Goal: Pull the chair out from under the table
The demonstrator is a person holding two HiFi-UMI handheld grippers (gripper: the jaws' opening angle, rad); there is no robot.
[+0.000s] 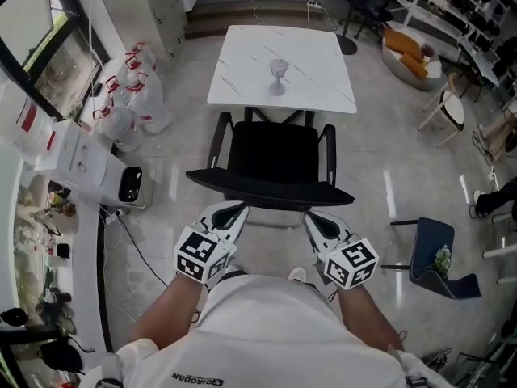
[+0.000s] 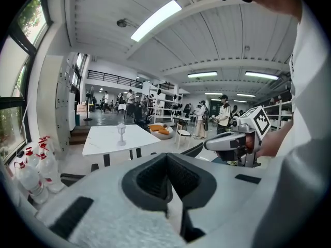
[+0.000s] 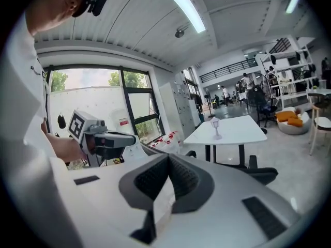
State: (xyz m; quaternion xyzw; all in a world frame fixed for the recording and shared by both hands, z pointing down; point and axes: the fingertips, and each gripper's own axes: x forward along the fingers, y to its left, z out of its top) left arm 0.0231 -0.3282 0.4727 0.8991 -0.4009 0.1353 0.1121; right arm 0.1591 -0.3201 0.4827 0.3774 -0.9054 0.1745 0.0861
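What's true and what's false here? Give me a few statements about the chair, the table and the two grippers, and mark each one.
1. A small clear ornament stands on the white table. True.
2. The chair is white. False: it is black.
3. The left gripper and the right gripper are both shut. True.
4. The bottles with red tops stand on the table. False: they stand on the floor, to the left of the table in the head view.
5. The table top is round. False: it has straight edges and corners.
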